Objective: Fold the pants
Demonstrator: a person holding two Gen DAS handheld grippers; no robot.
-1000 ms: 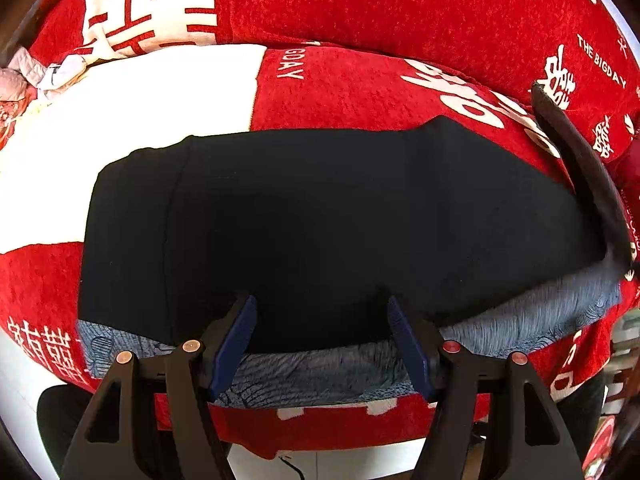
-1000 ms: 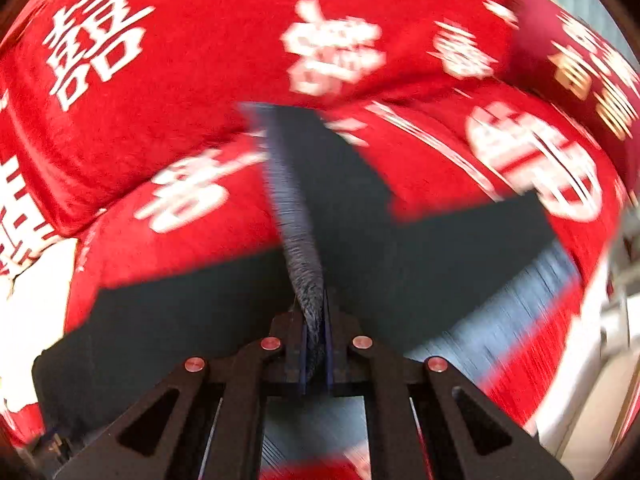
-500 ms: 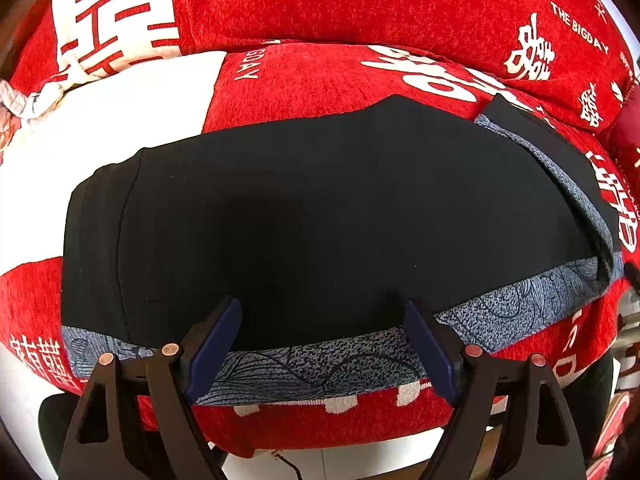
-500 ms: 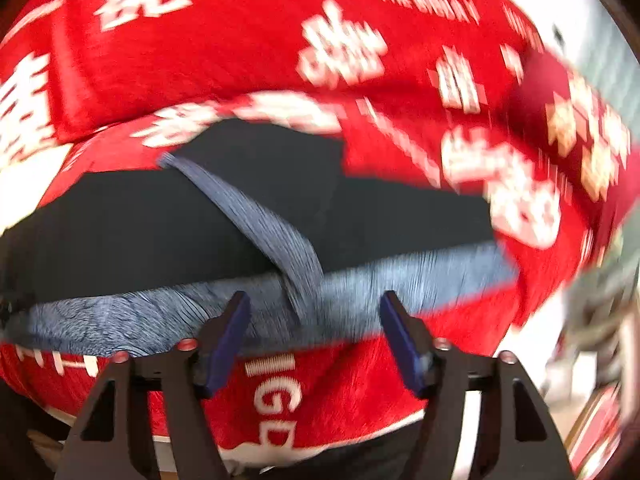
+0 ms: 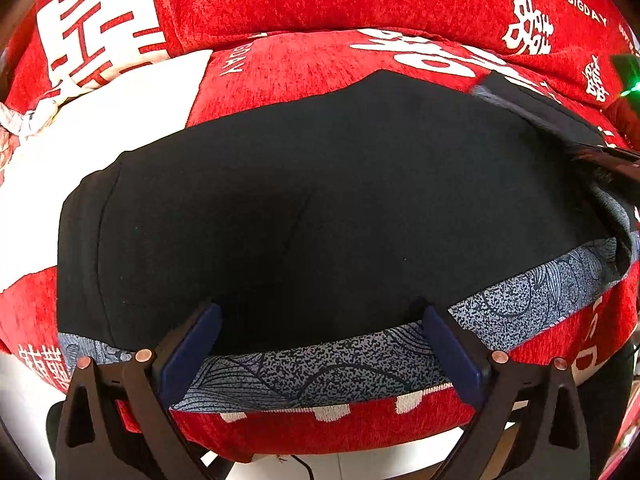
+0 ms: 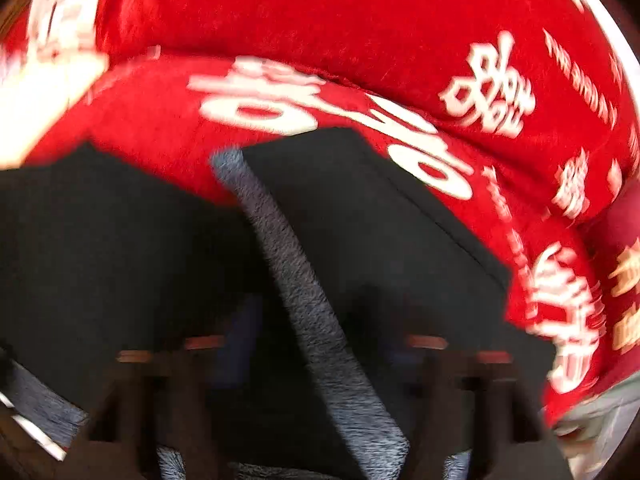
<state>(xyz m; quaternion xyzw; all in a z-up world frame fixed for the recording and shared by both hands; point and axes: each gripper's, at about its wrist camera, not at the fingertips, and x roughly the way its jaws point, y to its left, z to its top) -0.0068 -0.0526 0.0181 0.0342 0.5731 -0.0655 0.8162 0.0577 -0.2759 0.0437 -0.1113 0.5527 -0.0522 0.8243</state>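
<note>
Black pants (image 5: 320, 208) with a grey-blue patterned side stripe (image 5: 520, 300) lie flat on a red sofa seat. Their right end is folded back over itself, stripe up (image 5: 508, 104). My left gripper (image 5: 320, 344) is open and empty, hovering at the near stripe edge. In the blurred right wrist view the folded flap (image 6: 360, 208) and its stripe (image 6: 304, 280) lie on the pants. My right gripper (image 6: 320, 344) is open and empty, low over the fold. Its dark body shows at the right edge of the left wrist view (image 5: 612, 164).
The red sofa cover (image 5: 320, 0) has white characters and a white patch (image 5: 100, 128) at left. The backrest cushion (image 6: 320, 12) rises behind the pants. The seat's front edge (image 5: 320, 428) drops to a light floor below.
My right gripper let go of the pant end, opened, and moved forward low over the fold. The lifted end now lies folded on the pants. My left gripper drew back slightly.
</note>
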